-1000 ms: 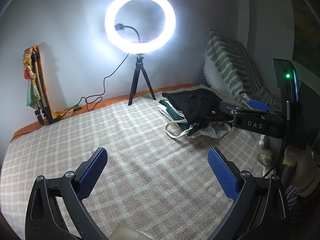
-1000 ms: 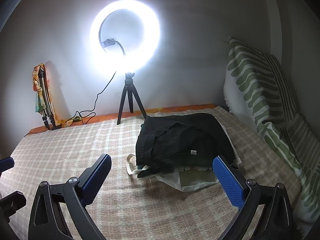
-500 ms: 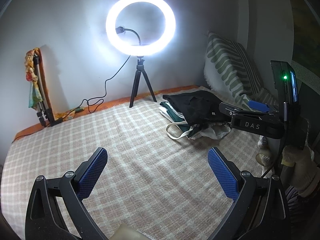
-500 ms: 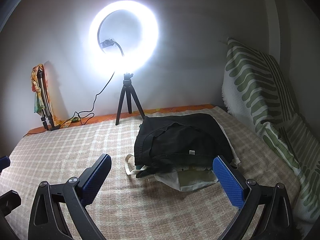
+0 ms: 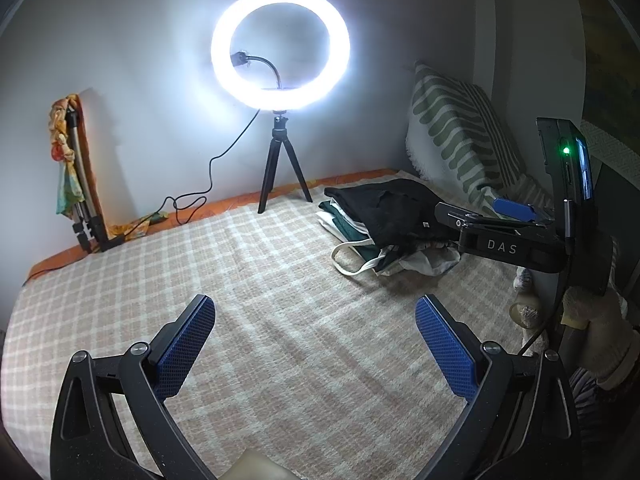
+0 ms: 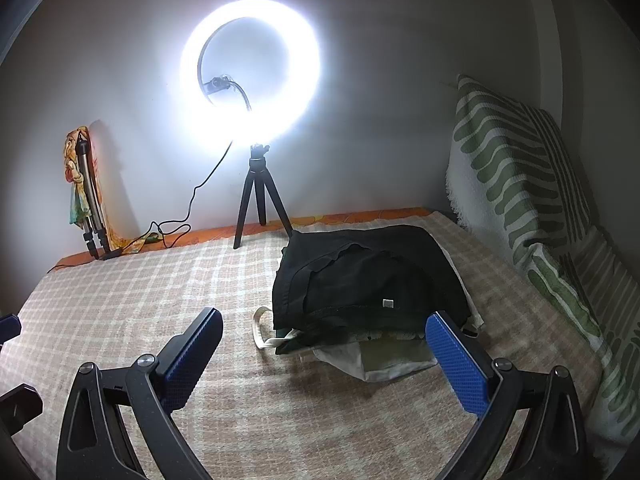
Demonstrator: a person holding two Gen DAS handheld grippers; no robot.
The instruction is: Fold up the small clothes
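Observation:
A stack of folded clothes [image 6: 368,280] lies on the checked bedspread [image 6: 120,304], a black garment on top, green and white pieces under it, and a cream strap loop [image 6: 262,328] sticking out at its left. My right gripper [image 6: 324,320] hovers open just in front of the stack, its right pad near the stack's front corner. In the left wrist view the same stack [image 5: 384,212] is far right, partly hidden by the right gripper's body [image 5: 504,240]. My left gripper [image 5: 312,316] is open over bare bedspread [image 5: 240,280], holding nothing.
A lit ring light on a small black tripod [image 6: 260,196] stands at the back wall with its cable trailing left. A folded tripod with a coloured cloth [image 6: 86,192] leans at the back left. Green-patterned pillows [image 6: 520,184] line the right side.
Both views have shifted slightly; the right gripper has edged a little closer to the stack. Both grippers stay open and the clothes have not moved.

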